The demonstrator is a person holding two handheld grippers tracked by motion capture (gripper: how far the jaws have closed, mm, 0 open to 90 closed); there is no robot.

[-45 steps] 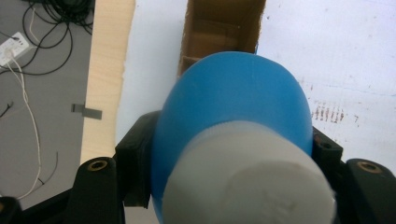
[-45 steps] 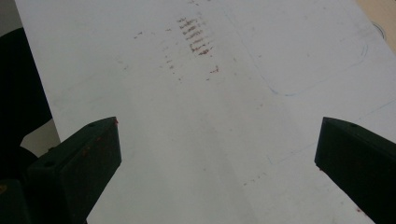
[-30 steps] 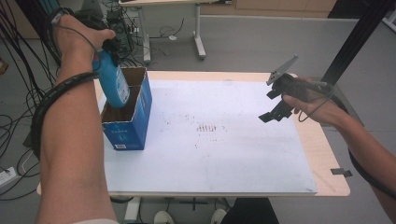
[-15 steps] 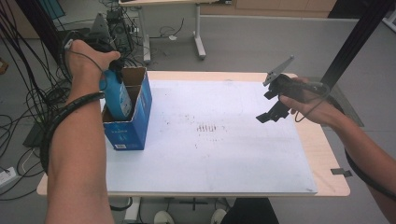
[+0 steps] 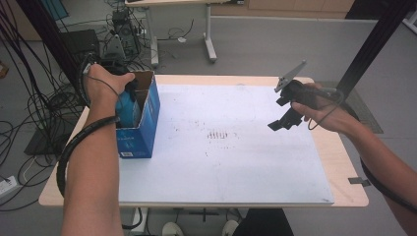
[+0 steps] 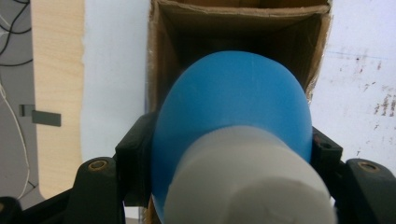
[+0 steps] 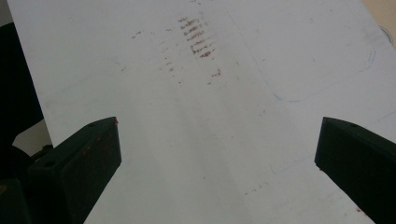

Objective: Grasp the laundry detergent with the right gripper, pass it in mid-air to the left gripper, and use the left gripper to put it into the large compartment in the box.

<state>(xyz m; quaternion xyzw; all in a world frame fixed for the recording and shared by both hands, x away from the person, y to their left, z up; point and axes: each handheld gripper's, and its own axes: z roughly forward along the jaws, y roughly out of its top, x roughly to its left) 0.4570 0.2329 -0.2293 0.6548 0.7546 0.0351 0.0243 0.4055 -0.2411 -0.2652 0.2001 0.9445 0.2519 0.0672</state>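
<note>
My left gripper (image 5: 129, 94) is lower now, sinking the blue bottle (image 5: 129, 109) it grips deeper into the open cardboard box (image 5: 147, 115) at the desk's left edge.

No readable text

The blue cardboard box (image 5: 140, 132) bears pale printing on its front, too small and blurred to make out any word.
</note>
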